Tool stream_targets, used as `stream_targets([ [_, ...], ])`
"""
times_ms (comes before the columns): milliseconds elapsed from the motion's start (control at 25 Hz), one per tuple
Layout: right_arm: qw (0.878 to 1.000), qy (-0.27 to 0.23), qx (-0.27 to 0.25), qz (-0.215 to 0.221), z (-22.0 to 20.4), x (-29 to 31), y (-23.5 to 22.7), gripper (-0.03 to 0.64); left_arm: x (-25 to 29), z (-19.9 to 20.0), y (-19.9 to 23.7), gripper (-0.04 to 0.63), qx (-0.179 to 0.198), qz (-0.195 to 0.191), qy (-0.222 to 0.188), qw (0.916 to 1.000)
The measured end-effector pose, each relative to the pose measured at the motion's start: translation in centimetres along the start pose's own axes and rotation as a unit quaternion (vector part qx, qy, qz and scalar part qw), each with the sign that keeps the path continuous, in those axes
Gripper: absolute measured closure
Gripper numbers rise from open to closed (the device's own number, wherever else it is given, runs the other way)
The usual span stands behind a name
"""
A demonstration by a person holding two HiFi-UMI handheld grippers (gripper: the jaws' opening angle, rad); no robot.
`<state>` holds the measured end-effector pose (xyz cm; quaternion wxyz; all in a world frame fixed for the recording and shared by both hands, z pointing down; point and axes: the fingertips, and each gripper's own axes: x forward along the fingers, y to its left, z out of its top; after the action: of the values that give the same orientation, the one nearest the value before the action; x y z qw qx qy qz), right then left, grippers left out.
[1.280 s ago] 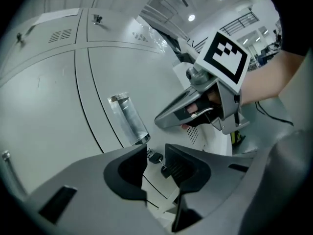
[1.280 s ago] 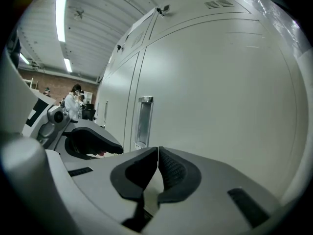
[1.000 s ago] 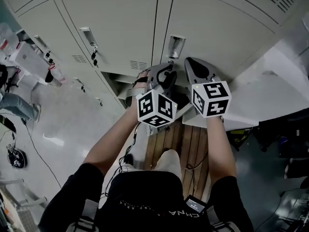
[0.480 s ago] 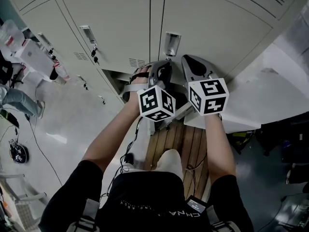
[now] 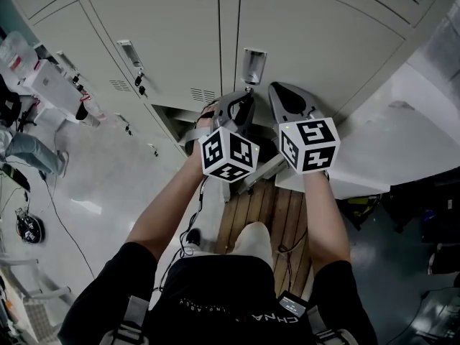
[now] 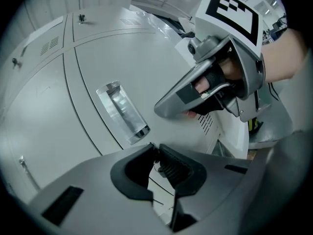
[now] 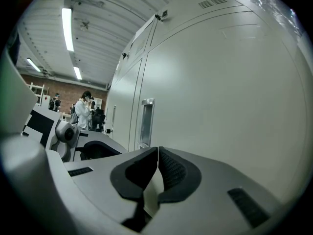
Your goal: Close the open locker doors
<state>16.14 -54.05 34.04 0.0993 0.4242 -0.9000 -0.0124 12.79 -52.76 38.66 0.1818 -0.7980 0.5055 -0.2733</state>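
Note:
Grey locker doors (image 5: 309, 42) fill the wall in front of me, and the one straight ahead carries a recessed metal handle (image 5: 254, 65) (image 6: 122, 112) (image 7: 145, 122). My left gripper (image 5: 243, 100) (image 6: 155, 153) points at the door just below that handle. Its jaws are closing to a narrow gap, with nothing between them. My right gripper (image 5: 282, 90) (image 7: 157, 153) is beside it, close to the same door, shut and empty. Under the left door's vent slots (image 5: 206, 95) a dark opening (image 5: 176, 116) shows. A white panel (image 5: 388, 135) juts out at lower right.
A wooden slatted platform (image 5: 269, 210) lies under my feet. Locker keys hang from a door at the left (image 5: 141, 86). White boxes and bags (image 5: 43, 81) sit on the floor at far left, with cables (image 5: 50, 214). People stand far off in the hall (image 7: 83, 112).
Both grippers have drifted a little up and left toward the locker door. The left gripper's cube has turned slightly. No door has visibly moved.

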Motion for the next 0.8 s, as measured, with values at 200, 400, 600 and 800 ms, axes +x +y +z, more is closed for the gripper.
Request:
stream_targets([
  [200,1.000,0.000,0.001,-0.001,0.0,0.0,0.0,0.581,0.0,-0.1,0.2,0.545,-0.070,-0.005,-0.018,0.9973],
  [400,1.000,0.000,0.003,-0.006,0.0,0.0,-0.1,0.581,0.0,-0.1,0.3,0.546,-0.162,-0.027,-0.036,0.9858],
  [600,1.000,0.005,0.003,-0.010,0.0,0.1,0.0,0.581,-0.2,-0.1,0.8,0.546,-0.236,-0.046,-0.049,0.9695],
  [800,1.000,0.007,0.008,-0.017,0.1,0.1,0.0,0.581,-0.3,-0.3,1.1,0.546,-0.312,-0.073,-0.062,0.9454],
])
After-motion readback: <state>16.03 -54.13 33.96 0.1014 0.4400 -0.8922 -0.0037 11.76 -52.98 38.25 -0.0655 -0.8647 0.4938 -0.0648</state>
